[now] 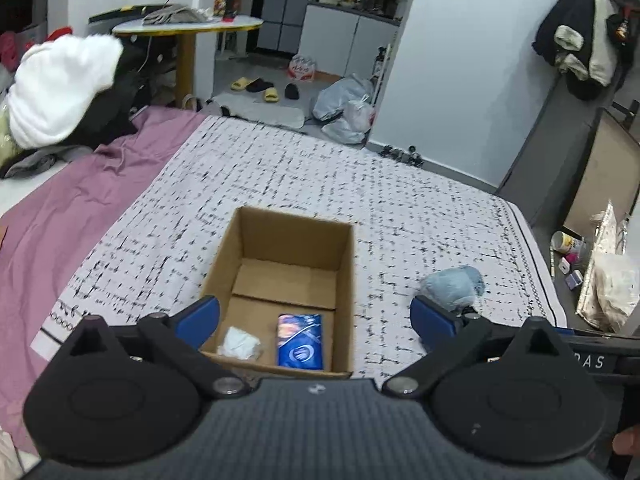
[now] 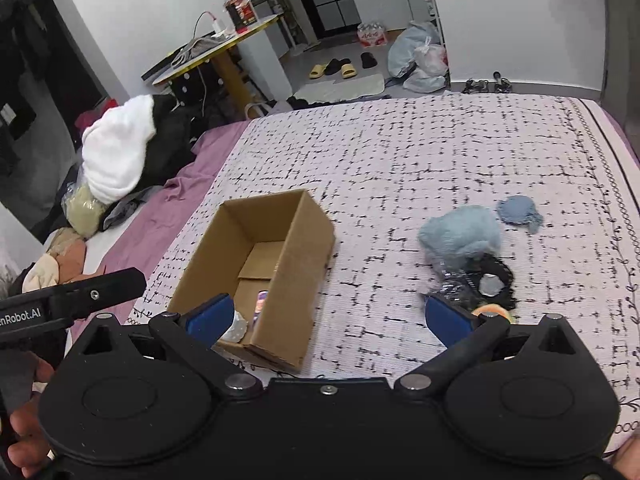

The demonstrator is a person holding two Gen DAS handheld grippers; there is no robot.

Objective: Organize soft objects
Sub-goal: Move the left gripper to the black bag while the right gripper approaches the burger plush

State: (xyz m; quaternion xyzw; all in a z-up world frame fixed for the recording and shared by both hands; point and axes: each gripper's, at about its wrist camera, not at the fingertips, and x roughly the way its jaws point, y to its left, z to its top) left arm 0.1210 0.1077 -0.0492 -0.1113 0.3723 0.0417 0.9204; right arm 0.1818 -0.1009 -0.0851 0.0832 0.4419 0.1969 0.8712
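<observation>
An open cardboard box (image 1: 348,264) (image 2: 308,256) sits on the patterned bed cover. Inside lie a blue tissue pack (image 1: 300,340) and a crumpled white item (image 1: 239,345) (image 2: 237,328). My left gripper (image 1: 316,318) is open and empty above the box's near edge. My right gripper (image 2: 328,318) is open and empty, to the right of the box. A fluffy light-blue soft object (image 2: 460,236) (image 1: 454,282) lies right of the box, with a smaller blue one (image 2: 519,210) behind it and a black item with a tape roll (image 2: 490,284) in front.
The black-and-white checked cover (image 2: 420,152) lies over a pink sheet (image 1: 68,216). A pile of clothes with a white towel (image 1: 60,88) sits at the left. A small round table (image 1: 188,28), slippers and plastic bags (image 1: 348,104) stand beyond the bed. Clutter lies off the right edge (image 1: 600,280).
</observation>
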